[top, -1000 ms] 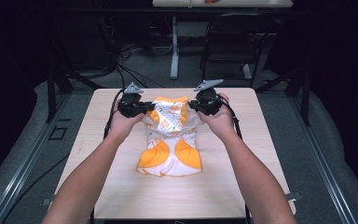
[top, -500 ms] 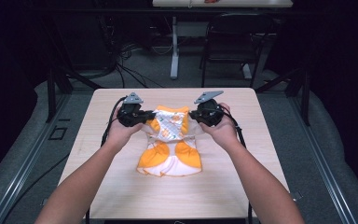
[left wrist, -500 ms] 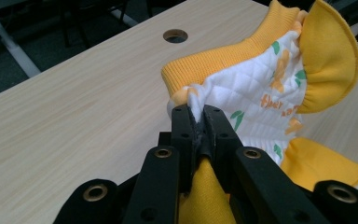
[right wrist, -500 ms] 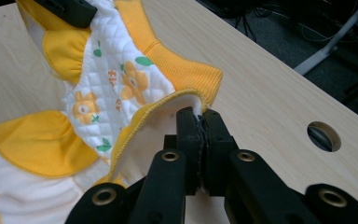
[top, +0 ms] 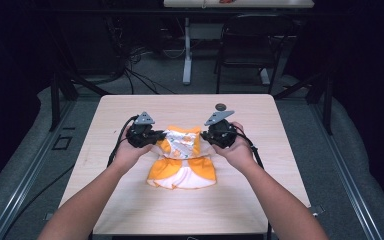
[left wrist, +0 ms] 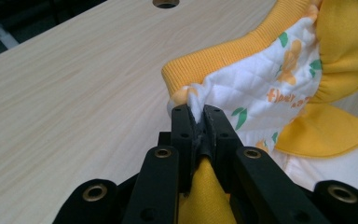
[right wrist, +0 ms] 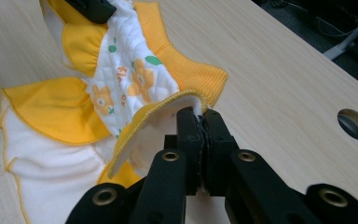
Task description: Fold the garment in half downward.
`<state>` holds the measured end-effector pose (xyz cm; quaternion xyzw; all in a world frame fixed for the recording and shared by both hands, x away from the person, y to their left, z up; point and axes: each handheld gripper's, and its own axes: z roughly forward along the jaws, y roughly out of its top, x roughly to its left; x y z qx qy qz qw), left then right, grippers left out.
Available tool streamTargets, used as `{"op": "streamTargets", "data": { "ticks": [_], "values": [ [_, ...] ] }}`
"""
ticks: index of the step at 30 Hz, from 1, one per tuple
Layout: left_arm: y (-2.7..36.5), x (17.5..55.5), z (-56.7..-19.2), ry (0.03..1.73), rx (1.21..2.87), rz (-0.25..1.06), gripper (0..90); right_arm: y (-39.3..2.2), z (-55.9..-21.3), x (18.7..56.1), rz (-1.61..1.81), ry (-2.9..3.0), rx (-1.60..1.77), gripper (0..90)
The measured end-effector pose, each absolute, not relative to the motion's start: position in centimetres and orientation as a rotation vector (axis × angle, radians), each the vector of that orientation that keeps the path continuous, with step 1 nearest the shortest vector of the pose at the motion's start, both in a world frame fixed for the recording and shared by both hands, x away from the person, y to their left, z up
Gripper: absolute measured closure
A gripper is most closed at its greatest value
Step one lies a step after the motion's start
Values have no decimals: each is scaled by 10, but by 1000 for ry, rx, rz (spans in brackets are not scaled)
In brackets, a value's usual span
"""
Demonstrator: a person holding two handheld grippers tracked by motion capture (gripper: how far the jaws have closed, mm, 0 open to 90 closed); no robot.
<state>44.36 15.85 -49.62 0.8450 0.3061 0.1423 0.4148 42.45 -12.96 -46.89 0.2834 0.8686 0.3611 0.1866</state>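
text: orange lettering — too blurred to read | on: quilted garment panel (left wrist: 261, 88)

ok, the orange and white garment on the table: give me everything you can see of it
The garment is a small quilted top, white with an orange flower and green leaf print, orange ribbed trim and orange ruffles; the lower part is plain white with orange edging. It looks soft and padded. It lies mid-table on the light wood table, its far end lifted and stretched between the two grippers: the left gripper is shut on one upper corner, the right gripper on the other. The near part rests flat on the wood.
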Motion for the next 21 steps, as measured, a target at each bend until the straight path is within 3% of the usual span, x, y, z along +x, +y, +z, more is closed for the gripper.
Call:
{"op": "streamTargets", "data": {
  "ticks": [21],
  "values": [
    [164,393,-535,666,2195,287,803,-122,-506,376,974,2567,711,861]
  ]
}}
